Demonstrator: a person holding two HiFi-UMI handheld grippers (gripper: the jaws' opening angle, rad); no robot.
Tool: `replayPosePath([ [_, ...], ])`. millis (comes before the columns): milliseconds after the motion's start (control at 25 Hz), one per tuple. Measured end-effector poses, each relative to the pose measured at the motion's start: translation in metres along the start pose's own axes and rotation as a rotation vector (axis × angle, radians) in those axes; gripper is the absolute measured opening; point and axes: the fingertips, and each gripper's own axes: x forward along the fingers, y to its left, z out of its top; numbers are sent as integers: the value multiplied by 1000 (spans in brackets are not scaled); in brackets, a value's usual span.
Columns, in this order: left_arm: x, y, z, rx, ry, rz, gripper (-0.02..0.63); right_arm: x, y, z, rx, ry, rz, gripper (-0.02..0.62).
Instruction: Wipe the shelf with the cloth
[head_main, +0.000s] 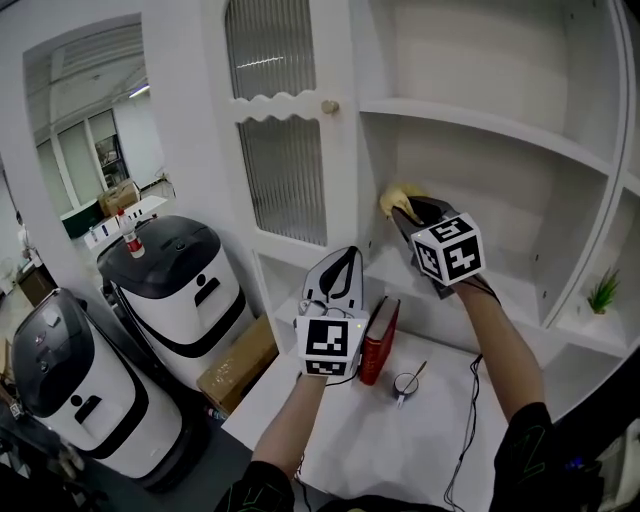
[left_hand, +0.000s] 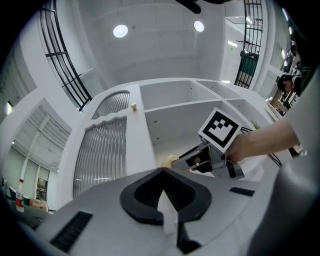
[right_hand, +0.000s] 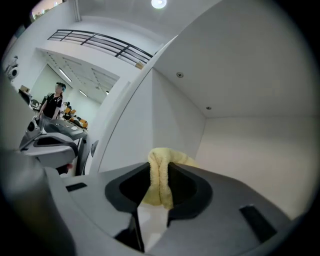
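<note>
Cloth pinched, aimed into the shelf corner

The right gripper (head_main: 412, 215) clamps its 2 jaws on the folded yellow cloth (right_hand: 160, 175), a wad bulging past the tips, likely so the fabric meets the surface first. The cloth's long axis follows the jaws, pointing at the left rear corner above the shelf (head_main: 530, 300); contact is unclear. The left gripper (head_main: 338, 258) idles lower, jaws together and empty, out of the way.

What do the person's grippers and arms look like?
The left gripper and right gripper have grey bodies with black jaw linings. Each carries a white cube with black square markers. A thin black cable hangs beside the right arm. Sleeves are dark.
</note>
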Motion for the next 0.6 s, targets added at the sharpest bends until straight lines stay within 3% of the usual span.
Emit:
replayPosePath([
  [280,-1,5,-7,-15,4,1,-3,20,14,-9,-98,82,3,100],
  [480,-6,5,-10,-26,9,-2,-3,15,40,-7,-286,113,24,100],
  [600,-10,5,-13,-39,11,1,-3,8,52,-2,-329,107,31,100],
])
